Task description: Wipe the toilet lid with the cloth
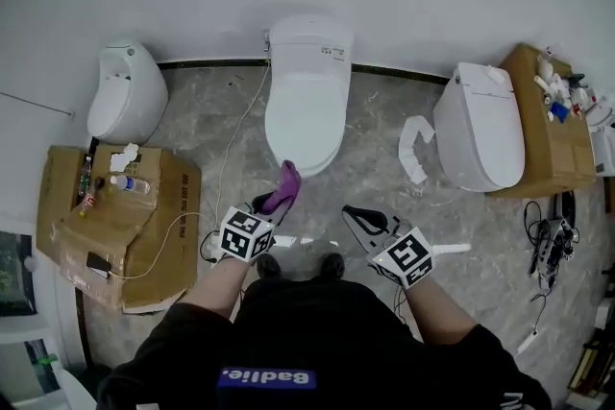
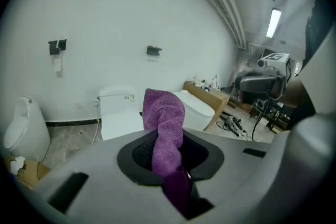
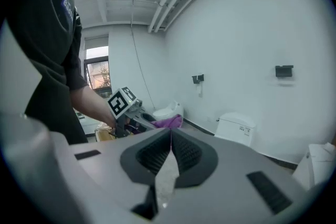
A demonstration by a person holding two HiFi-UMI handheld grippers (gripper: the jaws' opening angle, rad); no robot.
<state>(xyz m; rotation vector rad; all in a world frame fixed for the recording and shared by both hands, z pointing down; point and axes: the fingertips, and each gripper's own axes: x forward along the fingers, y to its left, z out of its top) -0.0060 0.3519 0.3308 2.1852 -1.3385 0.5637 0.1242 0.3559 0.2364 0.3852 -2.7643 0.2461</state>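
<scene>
Head view, from the left edge inward: a small white urinal (image 1: 125, 91) is seen against the wall, with a cardboard box (image 1: 115, 221) below it on the floor. Left of centre, low in the frame, the left gripper (image 1: 277, 199) is held out toward the toilet, and its fingers are clamped on the purple cloth (image 1: 287, 180). In the left gripper view the cloth is seen pinched between them, its free end standing up past the tips, presumably so that a loose pad can be laid on the surface. The cloth is raised at the front edge of the toilet lid (image 1: 307, 101), which is shut at centre frame. Contact cannot be made out, so wiping is judged not yet begun. Right of centre, the right gripper (image 1: 357, 220) is held low and back, its fingers pressed together on nothing, probably to be out of the way. A second toilet (image 1: 479, 125) is seen at far right.
</scene>
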